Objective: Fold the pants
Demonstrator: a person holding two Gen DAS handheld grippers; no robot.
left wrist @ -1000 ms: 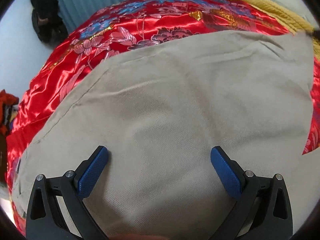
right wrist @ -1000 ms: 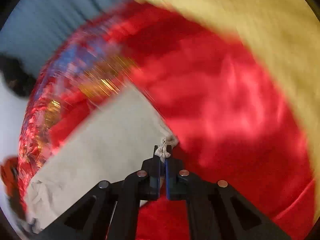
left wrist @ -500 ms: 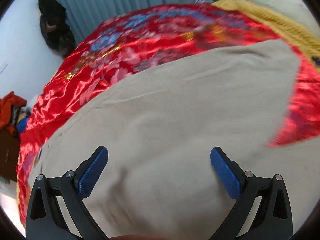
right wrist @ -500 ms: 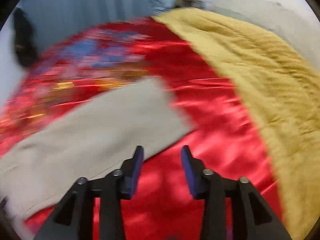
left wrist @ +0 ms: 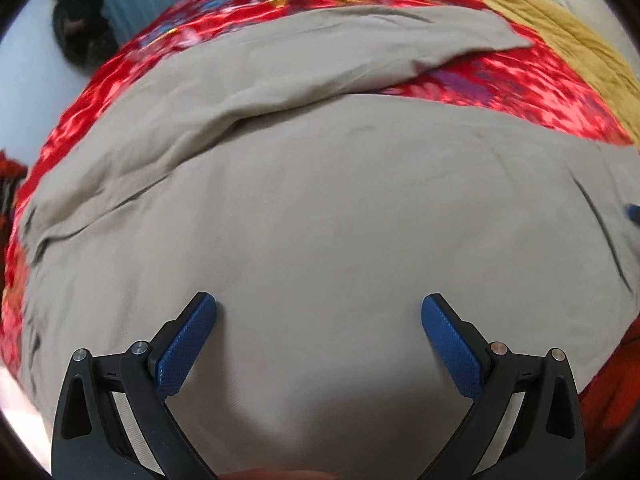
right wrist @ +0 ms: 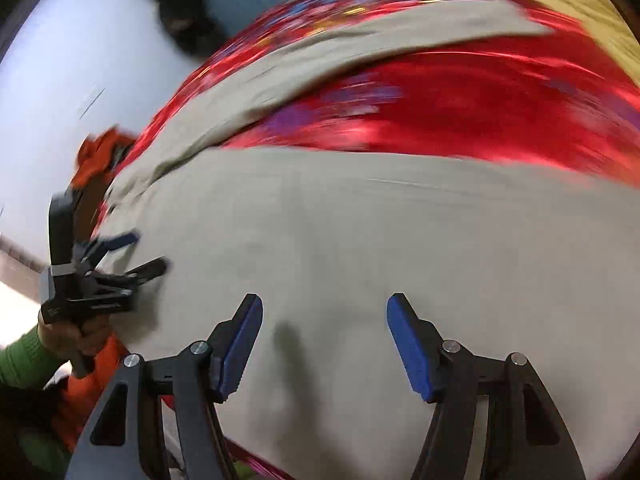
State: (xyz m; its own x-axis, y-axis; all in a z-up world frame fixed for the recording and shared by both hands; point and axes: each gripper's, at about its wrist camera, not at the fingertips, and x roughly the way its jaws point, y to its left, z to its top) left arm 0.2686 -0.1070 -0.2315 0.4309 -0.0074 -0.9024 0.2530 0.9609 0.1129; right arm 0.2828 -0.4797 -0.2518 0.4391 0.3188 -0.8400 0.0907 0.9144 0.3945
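We find both hand-held grippers released above the beige pants: left hand-held gripper spread wide, right hand-held gripper just opening, nothing between them.

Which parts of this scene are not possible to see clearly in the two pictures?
- Waistband end of the beige pants: cut off by the bottom edge, left wrist view.
- Pattern of the red bedspread: smeared by motion blur, right wrist view.
- Left claw: blurred in the right wrist view; its own camera shows it open.
- Dark object by the wall: too blurred to identify.
- The person: only a green sleeve shows.
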